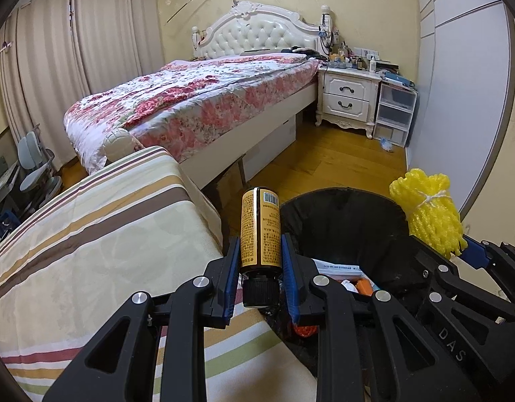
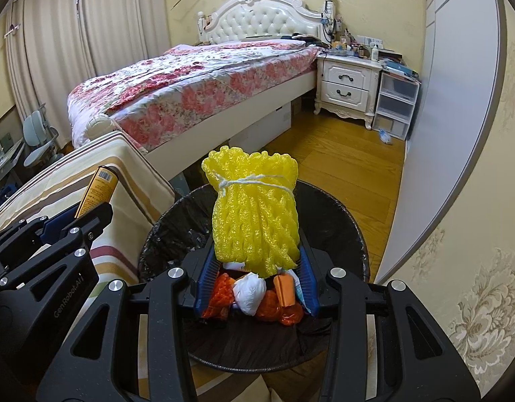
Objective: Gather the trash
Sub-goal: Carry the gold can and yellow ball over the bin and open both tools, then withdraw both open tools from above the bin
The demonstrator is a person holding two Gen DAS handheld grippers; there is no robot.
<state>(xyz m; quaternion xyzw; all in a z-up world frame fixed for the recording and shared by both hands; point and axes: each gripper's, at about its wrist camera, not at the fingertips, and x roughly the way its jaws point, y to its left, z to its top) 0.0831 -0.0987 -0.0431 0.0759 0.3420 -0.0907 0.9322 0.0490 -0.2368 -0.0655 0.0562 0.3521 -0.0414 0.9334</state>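
My left gripper (image 1: 260, 251) is shut on a brown bottle (image 1: 260, 231) with a yellow label and a black cap, held at the left rim of the black-lined trash bin (image 1: 341, 221). The bottle also shows in the right wrist view (image 2: 98, 192). My right gripper (image 2: 255, 264) is shut on a yellow foam-net bundle (image 2: 254, 214) tied with white string, held over the trash bin (image 2: 341, 221). The bundle also shows in the left wrist view (image 1: 428, 214). Inside the bin lie orange wrappers (image 2: 274, 305) and a white wad (image 2: 249, 293).
A striped cushion (image 1: 90, 234) lies to the left of the bin. A bed with a floral cover (image 1: 190, 100) stands beyond it. A white nightstand (image 1: 349, 97) and plastic drawers (image 1: 394, 110) stand at the far wall. A small scrap (image 1: 386, 144) lies on the wooden floor.
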